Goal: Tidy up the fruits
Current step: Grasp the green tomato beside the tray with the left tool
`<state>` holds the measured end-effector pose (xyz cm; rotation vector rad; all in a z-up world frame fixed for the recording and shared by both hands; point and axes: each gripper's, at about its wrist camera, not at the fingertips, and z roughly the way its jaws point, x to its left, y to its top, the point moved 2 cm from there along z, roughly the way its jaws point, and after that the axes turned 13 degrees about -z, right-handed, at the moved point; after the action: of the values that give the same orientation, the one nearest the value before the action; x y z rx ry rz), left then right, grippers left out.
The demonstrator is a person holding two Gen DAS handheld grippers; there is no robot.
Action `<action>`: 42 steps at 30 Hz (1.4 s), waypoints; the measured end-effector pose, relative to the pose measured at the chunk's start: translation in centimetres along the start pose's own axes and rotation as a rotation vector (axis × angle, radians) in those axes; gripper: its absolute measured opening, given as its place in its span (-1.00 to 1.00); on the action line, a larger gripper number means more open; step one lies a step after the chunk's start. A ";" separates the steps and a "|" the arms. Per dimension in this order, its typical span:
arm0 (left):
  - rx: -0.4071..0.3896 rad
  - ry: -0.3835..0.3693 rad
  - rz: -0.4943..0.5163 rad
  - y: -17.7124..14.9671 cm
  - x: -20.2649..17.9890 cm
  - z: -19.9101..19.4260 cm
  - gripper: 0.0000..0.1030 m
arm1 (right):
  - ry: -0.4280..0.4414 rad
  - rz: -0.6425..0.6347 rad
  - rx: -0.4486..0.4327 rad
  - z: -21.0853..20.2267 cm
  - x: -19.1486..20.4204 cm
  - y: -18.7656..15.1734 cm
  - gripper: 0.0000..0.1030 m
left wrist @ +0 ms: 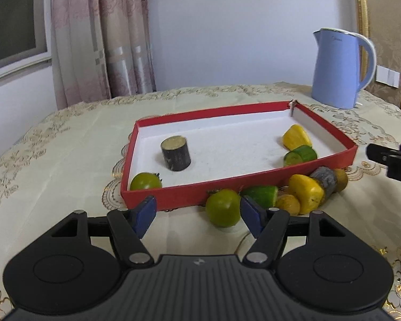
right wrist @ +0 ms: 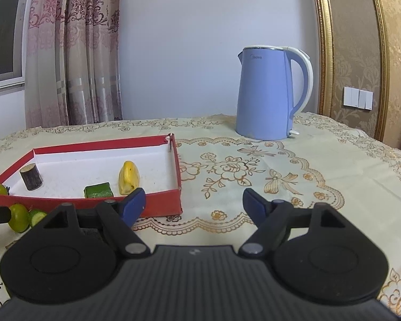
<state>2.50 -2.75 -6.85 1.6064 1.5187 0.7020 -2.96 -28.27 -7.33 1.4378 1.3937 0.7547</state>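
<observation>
The red tray (left wrist: pixel 254 184) sits on the tablecloth, holding a dark log piece (left wrist: pixel 176 153), a yellow piece, cucumber and a green tomato. More fruit lies just outside its near wall. The left gripper (left wrist: pixel 197 211) hovers there, jaws spread, empty; the right gripper (right wrist: pixel 193 200) too.

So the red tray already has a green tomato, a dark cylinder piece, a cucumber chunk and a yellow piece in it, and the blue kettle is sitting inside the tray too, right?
Not quite. The blue kettle stands on the tablecloth behind the red tray, outside it, as the right wrist view shows. The green tomato, dark cylinder piece, cucumber chunk and yellow piece are in the tray.
</observation>
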 end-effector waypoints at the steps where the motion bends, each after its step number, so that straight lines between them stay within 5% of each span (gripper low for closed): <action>1: -0.004 0.012 -0.008 0.0 0.2 0.1 0.33 | 0.001 0.001 0.000 0.0 0.0 0.0 0.52; 23: 0.041 -0.044 0.012 -0.2 -0.1 2.0 0.38 | 0.000 0.010 0.001 0.0 -0.2 0.0 0.60; 29: 0.049 -0.093 0.001 -0.3 -0.2 2.2 0.03 | 0.000 0.010 0.003 0.0 -0.2 -0.1 0.60; 32: 0.061 -0.141 0.002 -0.4 -0.4 2.1 -0.35 | -0.002 0.012 0.005 0.1 -0.1 -0.1 0.60; 42: 0.030 -0.121 0.035 -0.6 -0.6 1.4 -0.36 | -0.005 0.024 0.009 0.1 -0.3 -0.1 0.60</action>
<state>3.27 -3.64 -8.07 1.6706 1.4231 0.5925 -2.92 -28.64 -7.41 1.4651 1.3792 0.7604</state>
